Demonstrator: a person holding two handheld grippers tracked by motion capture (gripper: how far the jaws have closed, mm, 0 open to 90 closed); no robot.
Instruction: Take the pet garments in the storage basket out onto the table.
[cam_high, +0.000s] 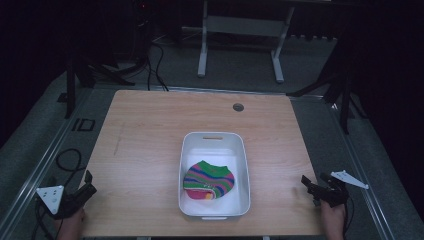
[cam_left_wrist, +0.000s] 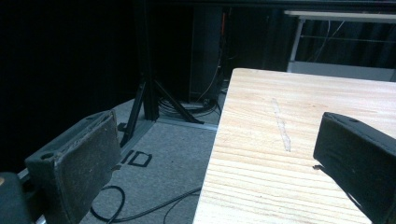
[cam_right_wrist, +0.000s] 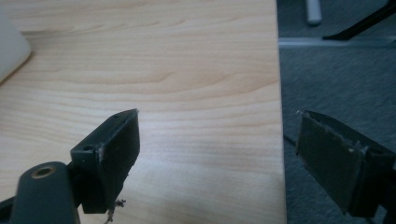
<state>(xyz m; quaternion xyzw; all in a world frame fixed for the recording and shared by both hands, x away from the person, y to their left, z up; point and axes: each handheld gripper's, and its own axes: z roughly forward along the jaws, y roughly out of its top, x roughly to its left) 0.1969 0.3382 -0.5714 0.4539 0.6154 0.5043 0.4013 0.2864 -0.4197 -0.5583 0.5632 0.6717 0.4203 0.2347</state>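
the soft, striped green, blue and pink knitted sock (cam_high: 208, 180) lies folded in the white rectangular plastic bin (cam_high: 187, 150) mid-table, likely light and limp, best pinched at its raised upper edge, while the left gripper (cam_high: 86, 185) and right gripper (cam_high: 308, 186) rest at the table's near corners, jaws apart and empty.
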